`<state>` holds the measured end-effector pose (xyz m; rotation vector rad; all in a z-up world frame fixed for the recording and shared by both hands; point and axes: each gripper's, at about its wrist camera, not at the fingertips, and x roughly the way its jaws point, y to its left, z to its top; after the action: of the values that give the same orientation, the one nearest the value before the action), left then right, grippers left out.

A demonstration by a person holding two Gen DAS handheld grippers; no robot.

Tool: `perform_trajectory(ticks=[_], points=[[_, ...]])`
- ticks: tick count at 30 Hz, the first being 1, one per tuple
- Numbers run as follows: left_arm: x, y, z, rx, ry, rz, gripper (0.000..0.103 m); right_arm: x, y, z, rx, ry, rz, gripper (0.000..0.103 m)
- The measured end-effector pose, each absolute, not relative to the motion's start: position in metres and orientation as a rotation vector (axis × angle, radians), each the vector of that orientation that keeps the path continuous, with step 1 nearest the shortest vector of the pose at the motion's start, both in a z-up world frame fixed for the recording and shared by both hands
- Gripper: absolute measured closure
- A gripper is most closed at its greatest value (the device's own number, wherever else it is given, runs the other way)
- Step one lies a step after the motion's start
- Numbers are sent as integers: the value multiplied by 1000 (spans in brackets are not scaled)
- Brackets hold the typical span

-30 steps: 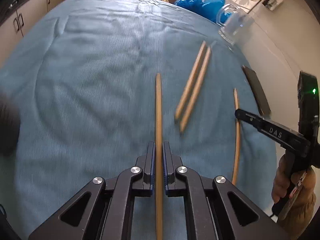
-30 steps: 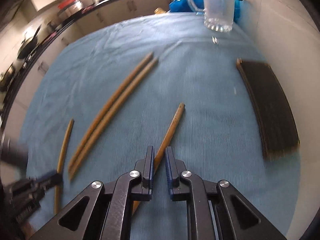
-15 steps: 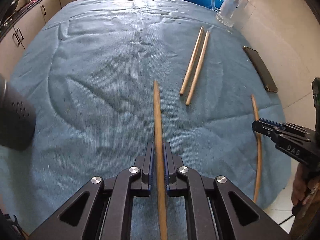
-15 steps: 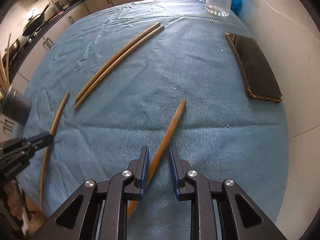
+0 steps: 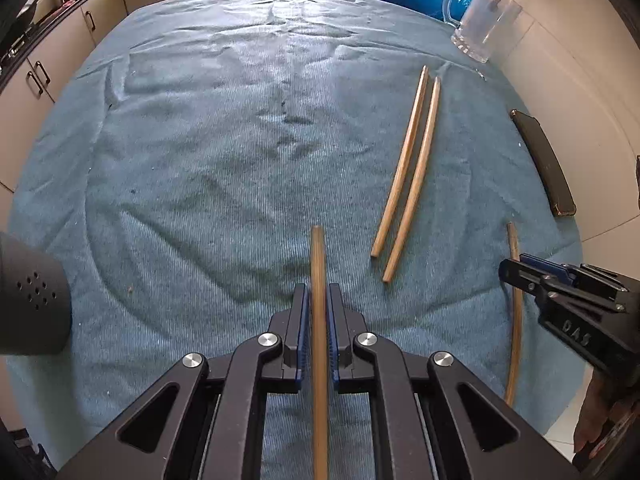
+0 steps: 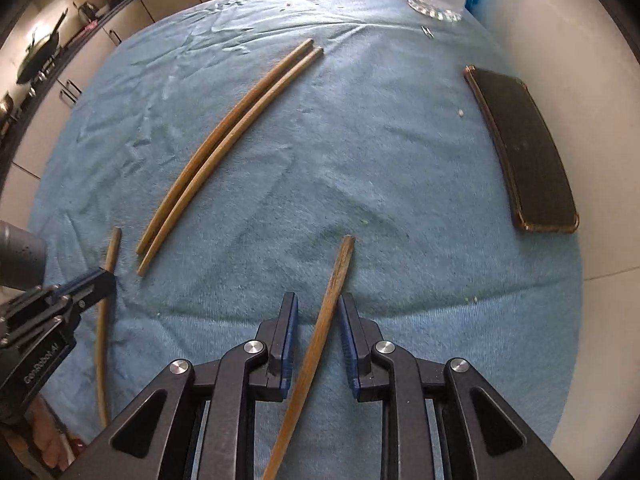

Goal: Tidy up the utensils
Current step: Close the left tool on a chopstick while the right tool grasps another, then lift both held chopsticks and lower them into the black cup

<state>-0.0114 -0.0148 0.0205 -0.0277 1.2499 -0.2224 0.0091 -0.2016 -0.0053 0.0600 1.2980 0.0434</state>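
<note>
two chopsticks (image 6: 224, 144) parallel (lengthwise), pointing away

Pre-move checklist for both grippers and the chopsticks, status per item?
1. Left gripper shut on its chopstick: ok.
2. Right gripper gripping its chopstick: not ok; the pads stand clear of it.
3. Right chopstick resting on the blue towel: cannot tell.
4. Chopstick pair lying side by side, untouched: ok.
5. Phone and glass mug clear of both grippers: ok.
</note>
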Motion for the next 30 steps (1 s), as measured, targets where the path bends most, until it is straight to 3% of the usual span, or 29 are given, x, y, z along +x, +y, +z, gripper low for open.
perform_trajectory(ticks=[4, 6, 8, 20, 30], points=[[-11, -15, 19, -39, 1245, -242, 95, 10, -195, -5, 20, 1275, 19, 81], [-11, -12, 19, -44, 1240, -261, 96, 5, -191, -4, -1, 1252, 24, 93], [-18, -6, 23, -69, 1219, -271, 96, 1, -191, -3, 9, 1226, 31, 95], [-100, 16, 95, -130, 942, -415, 97, -72, -197, 82, 134, 799, 158, 95], [-165, 59, 154, -169, 684, -405, 97, -109, -163, 123, 174, 620, 248, 95]])
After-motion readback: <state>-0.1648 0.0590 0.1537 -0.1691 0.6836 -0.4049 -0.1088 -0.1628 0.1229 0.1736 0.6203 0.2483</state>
